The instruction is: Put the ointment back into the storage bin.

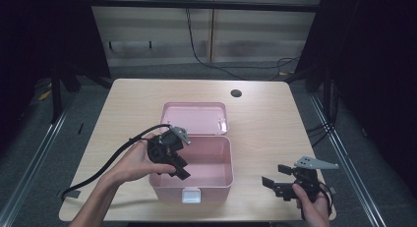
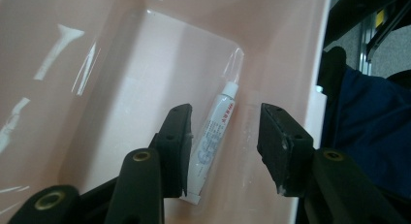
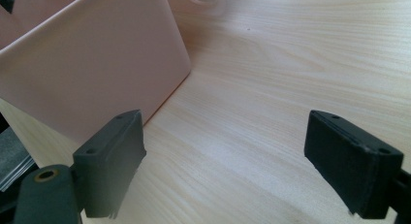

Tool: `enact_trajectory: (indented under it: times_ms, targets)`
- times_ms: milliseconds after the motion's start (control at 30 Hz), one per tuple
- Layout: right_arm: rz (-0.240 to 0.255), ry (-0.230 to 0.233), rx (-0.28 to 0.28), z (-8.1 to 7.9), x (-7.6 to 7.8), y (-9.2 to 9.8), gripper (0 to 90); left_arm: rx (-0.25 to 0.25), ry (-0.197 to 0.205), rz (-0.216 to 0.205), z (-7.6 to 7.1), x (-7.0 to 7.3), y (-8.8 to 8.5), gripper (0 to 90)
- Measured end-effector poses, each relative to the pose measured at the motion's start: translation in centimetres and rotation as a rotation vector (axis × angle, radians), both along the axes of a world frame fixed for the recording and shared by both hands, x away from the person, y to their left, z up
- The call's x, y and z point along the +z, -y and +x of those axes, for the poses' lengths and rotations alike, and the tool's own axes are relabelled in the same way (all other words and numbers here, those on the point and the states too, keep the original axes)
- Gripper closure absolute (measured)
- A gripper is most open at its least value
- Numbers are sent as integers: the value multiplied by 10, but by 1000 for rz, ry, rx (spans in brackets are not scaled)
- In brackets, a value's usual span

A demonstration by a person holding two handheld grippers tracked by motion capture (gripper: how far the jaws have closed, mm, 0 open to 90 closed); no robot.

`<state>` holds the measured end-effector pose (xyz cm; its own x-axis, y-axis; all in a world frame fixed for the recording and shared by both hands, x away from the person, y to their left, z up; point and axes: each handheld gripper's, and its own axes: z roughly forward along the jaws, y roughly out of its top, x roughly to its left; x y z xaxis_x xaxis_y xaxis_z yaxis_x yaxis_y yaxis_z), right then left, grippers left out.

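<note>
— Desk (image 1: 275, 119) first: what do we see of the surface and the room?

— We see pale wood grain with rounded corners across the middle of the high view, and a dark round cable hole (image 1: 236, 93) near its upper edge. Behind it, along the top of the frame, stands a beige wall panel with black cables (image 1: 196, 50) hanging down. Grey floor lies on both sides, with metal rails (image 1: 39, 148) running along the lower left and lower right.

— And on the desk?

— We find a pink box (image 1: 223, 185) at the centre, its lid (image 1: 196, 118) swung back toward the top of the frame and a white latch (image 1: 191, 195) on its near wall. The left hand-held gripper (image 1: 180, 169) dips over the box's left rim, its cable (image 1: 98, 170) trailing toward the lower left.

— Is it pinching anything?

— No. In the left gripper view its jaws stand partly spread, and between them, lower down, a white tube (image 2: 213, 132) lies on the box floor, close along the wall at the right of that frame, cap pointing up the picture. The pads do not press on it.

— The other one?

— The right hand-held gripper (image 1: 273, 184) sits at the lower right of the high view, well apart from the box, jaws spread wide over bare wood. In the right gripper view the box's outer wall stands at the upper left, just beyond one jaw.
</note>
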<state>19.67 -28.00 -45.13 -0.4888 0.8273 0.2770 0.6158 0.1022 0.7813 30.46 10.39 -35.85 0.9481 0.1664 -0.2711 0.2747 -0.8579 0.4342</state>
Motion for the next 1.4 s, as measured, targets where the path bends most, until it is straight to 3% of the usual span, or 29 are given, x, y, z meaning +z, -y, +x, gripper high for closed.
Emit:
enact_trajectory:
  times_ms: [300,367,567,700,1100,1167,1233,1367,1400]
  targets:
    - [0,2,1,0,0,0,144,33,14,-31,-1,7,-18,530]
    - [-1,0,0,0,0,0,145,31,5,-54,-1,9,-21,519]
    - [1,0,0,0,0,0,145,36,31,-101,-10,17,-32,489]
    - [-1,0,0,0,0,0,145,75,43,-131,-10,17,-43,463]
    - [-1,0,-2,0,0,0,145,96,76,-157,-12,16,-70,326]
    - [0,-1,-2,0,0,0,145,111,63,-181,-12,16,-75,297]
    - [0,-4,-1,0,0,0,145,116,75,-184,-12,17,-79,292]
    - [2,-6,-1,0,0,0,145,128,62,-244,-14,18,-89,253]
    - [1,-4,0,0,0,0,145,131,78,-250,-15,19,-91,254]
